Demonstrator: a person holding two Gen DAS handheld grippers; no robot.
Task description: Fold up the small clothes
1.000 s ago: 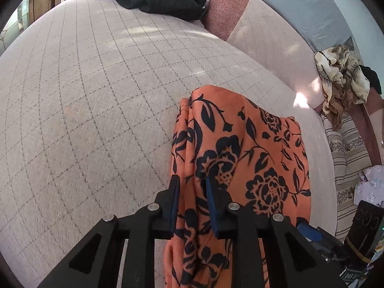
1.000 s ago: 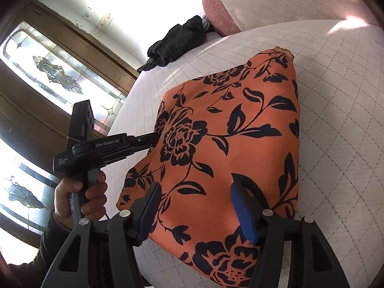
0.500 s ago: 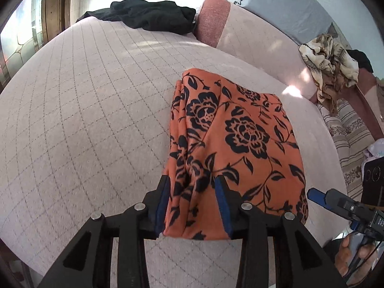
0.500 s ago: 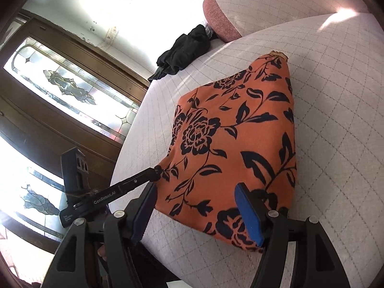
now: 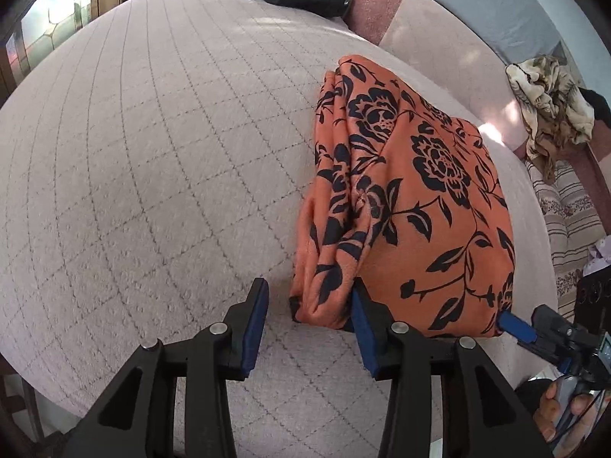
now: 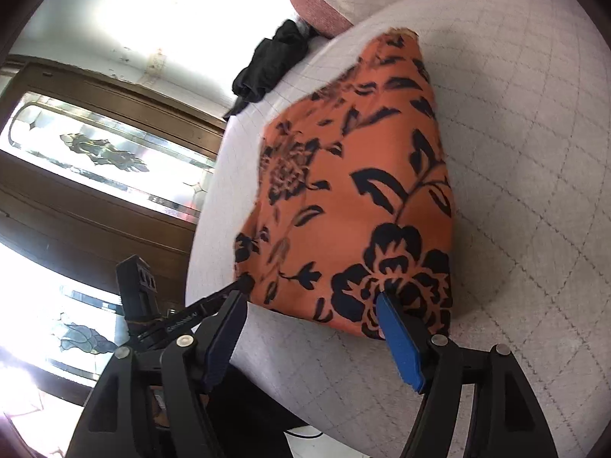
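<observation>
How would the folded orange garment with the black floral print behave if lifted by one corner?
The folded orange floral garment would probably droop and unfold, since its stacked layers lie loose and rumpled. It looks thin, so likely light. On the quilted cushion it would probably bunch rather than slide.

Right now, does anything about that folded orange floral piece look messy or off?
Mostly tidy. The orange floral garment lies folded on the quilted bed, but its left edge is bunched into loose uneven layers rather than a clean crease.
</observation>
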